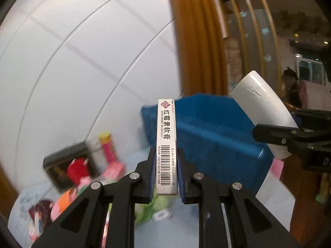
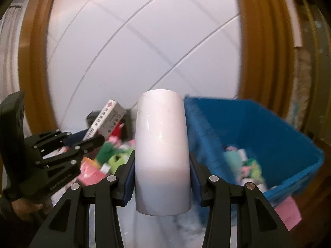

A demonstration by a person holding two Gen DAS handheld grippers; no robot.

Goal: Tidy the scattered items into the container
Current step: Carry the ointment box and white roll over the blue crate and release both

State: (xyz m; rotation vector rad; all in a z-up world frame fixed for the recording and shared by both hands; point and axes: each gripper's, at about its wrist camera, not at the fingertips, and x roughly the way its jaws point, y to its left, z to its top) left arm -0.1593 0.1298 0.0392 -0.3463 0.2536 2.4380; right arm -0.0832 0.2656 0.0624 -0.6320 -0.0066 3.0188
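Observation:
My left gripper [image 1: 166,171] is shut on a slim white ointment box [image 1: 166,144] with a barcode, held upright in the air in front of the blue bin [image 1: 217,136]. My right gripper [image 2: 162,177] is shut on a white cup [image 2: 162,144], held up beside the blue bin [image 2: 279,128]. The bin holds several small items. In the right wrist view the left gripper [image 2: 91,139] with its box [image 2: 107,119] is at the left. In the left wrist view the cup [image 1: 262,103] and the right gripper's fingers [image 1: 275,133] are at the right.
Scattered colourful packets and soft toys [image 1: 70,192] lie on the light tabletop left of the bin, with a dark framed picture [image 1: 68,165] behind them. A pink note [image 2: 289,210] lies by the bin. A white panelled wall and wooden trim [image 1: 198,37] stand behind.

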